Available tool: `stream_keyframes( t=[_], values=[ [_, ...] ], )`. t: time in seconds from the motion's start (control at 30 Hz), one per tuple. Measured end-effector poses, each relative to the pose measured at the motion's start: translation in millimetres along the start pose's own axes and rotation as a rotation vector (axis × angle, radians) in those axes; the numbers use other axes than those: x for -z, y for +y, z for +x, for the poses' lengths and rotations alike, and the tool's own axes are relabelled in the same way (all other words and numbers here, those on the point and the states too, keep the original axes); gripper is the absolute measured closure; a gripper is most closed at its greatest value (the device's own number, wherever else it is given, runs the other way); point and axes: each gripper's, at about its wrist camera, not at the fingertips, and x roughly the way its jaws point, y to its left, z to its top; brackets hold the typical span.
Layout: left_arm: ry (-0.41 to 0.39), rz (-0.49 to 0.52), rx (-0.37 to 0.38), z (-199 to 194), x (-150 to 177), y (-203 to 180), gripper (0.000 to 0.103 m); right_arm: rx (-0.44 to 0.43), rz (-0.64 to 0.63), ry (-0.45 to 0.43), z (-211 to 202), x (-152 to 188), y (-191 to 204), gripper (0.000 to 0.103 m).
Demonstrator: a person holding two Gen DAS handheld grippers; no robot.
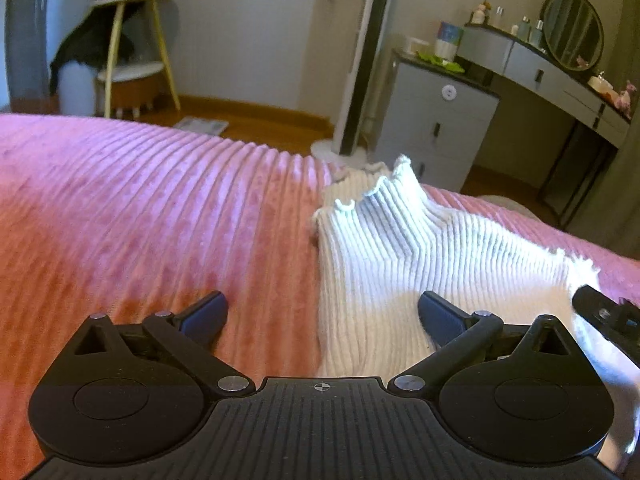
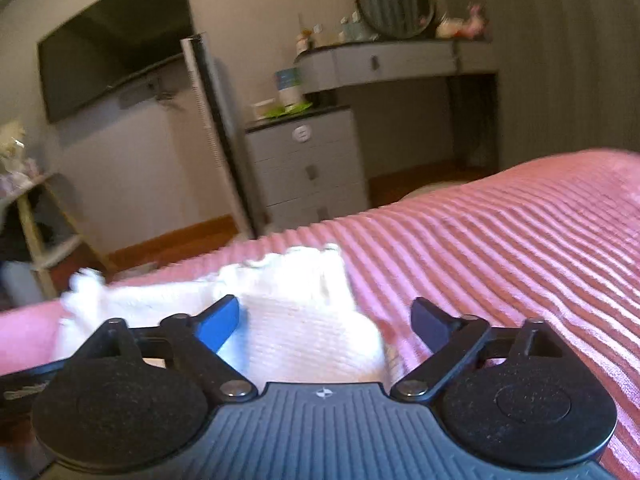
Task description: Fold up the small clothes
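Note:
A small white ribbed knit garment (image 1: 400,248) with frilled edges lies on the pink ribbed bedspread (image 1: 140,208). My left gripper (image 1: 322,300) is open and low over the garment's left edge. One of its fingers is over bare bedspread and the other rests against the knit. A black finger (image 1: 600,308) of the right gripper shows at the garment's right side. In the right wrist view the garment (image 2: 304,332) is blurred. My right gripper (image 2: 326,306) stands open across the garment's right edge, with the bedspread (image 2: 520,240) beyond it.
Past the bed's far edge is a wooden floor with a grey drawer cabinet (image 1: 436,128), a dressing table (image 1: 560,68) with a round mirror, a tall white column (image 1: 364,60) and a wooden side stand (image 1: 132,52). A dark screen (image 2: 112,48) hangs on the wall.

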Motion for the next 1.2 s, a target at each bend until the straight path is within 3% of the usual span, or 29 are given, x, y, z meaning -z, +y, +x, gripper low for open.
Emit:
stream_keyframes(
  t=[0.07,0.2,0.27,0.33,0.4,0.6,0.7,0.8,0.93,1.2],
  values=[
    [-0.010,-0.003,-0.008,-24.9,-6.1,4.9,0.000,-0.007,-0.038,-0.027,-36.2,-3.4,2.3,0.008],
    [-0.094,0.014,0.099,-88.1,15.6,21.5,0.000,-0.022,-0.235,-0.048,-90.9,18.7,11.3,0.008],
    [-0.062,0.038,0.090,-98.8,32.3,24.3,0.000,0.017,-0.283,-0.039,-101.9,35.2,13.3,0.017],
    [-0.016,0.085,0.071,-99.6,46.9,22.3,0.000,0.034,-0.320,-0.026,-105.6,45.2,17.3,0.039],
    [0.000,0.125,0.062,-98.8,54.6,19.8,0.000,0.048,-0.371,-0.003,-102.9,52.6,22.6,0.049],
    [0.022,0.152,0.033,-91.8,54.6,15.6,0.000,0.070,-0.416,0.051,-89.1,65.3,21.8,0.049],
    [-0.002,0.223,-0.011,-94.6,59.3,6.1,0.000,0.076,-0.461,0.070,-85.4,64.9,26.0,0.046],
    [0.029,0.206,-0.020,-99.6,56.0,6.2,0.000,0.032,-0.399,0.121,-98.4,50.1,21.3,0.045],
    [0.095,0.128,0.014,-111.7,52.8,17.7,0.000,-0.070,-0.229,0.175,-123.5,51.7,-3.9,0.026],
    [0.186,0.128,0.081,-127.0,62.0,22.9,0.000,-0.172,0.004,0.279,-127.9,75.4,-24.8,0.026]
  ],
)
